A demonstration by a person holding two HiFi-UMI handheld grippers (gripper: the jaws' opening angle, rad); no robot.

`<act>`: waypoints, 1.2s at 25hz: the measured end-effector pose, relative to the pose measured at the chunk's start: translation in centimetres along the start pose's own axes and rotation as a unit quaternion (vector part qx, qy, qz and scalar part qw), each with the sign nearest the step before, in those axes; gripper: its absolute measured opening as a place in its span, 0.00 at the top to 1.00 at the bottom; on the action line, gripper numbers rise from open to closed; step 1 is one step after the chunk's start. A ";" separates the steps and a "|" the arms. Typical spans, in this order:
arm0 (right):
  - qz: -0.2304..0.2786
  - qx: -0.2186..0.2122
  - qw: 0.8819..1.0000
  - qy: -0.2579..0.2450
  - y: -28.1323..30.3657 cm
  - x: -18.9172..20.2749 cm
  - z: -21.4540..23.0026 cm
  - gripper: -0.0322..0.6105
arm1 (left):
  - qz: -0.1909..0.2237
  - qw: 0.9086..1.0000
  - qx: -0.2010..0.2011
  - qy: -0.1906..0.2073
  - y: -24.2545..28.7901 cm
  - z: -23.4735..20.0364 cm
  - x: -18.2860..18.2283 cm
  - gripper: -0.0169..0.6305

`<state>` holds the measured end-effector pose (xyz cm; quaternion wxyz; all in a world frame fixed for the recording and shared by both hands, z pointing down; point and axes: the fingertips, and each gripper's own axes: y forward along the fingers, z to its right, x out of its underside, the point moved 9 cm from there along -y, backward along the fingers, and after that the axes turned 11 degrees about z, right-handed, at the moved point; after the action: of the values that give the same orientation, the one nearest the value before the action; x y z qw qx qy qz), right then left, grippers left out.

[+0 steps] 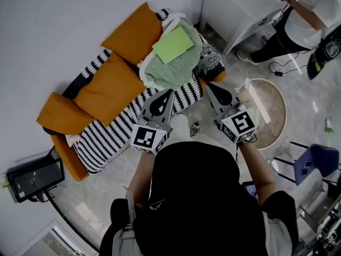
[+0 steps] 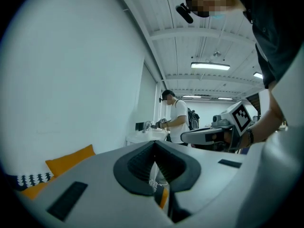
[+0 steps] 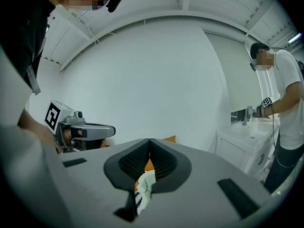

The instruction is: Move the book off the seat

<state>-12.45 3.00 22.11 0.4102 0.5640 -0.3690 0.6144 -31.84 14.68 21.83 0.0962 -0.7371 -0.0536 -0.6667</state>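
Note:
A light green book [image 1: 173,44] lies flat on a crumpled green blanket [image 1: 176,68] at the right end of the sofa seat [image 1: 114,127]. The sofa has orange cushions [image 1: 109,87] and a black-and-white striped cover. My left gripper [image 1: 170,92] hovers over the seat's front edge, just short of the blanket, with its jaws shut and nothing in them. My right gripper [image 1: 207,85] is beside it, off the sofa's right corner, also shut and empty. In the left gripper view the jaws [image 2: 154,144] meet at the tip. They also meet in the right gripper view [image 3: 149,140].
A white counter [image 1: 240,9] stands at the back right, with a person [image 1: 309,20] working at it. A round wooden table [image 1: 272,111] is right of my right gripper, and a blue chair [image 1: 314,161] stands further right. A black screen [image 1: 34,177] sits on the floor left of the sofa.

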 end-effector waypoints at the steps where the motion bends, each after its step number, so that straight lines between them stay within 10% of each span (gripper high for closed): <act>1: -0.003 -0.004 1.000 -0.003 0.8 0.1 0.4 0.93 | -0.005 1.000 -0.003 -0.002 0.5 -0.9 0.5 0.96; 30: -0.171 -0.004 0.983 0.072 29.0 17.2 16.8 0.92 | -0.159 0.986 -0.024 -0.044 18.9 -29.1 21.8 0.96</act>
<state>-33.00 -22.20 41.03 0.5366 0.5714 -0.2390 0.5730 -53.96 -11.01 44.83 -0.0310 -0.7502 -0.1588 -0.6411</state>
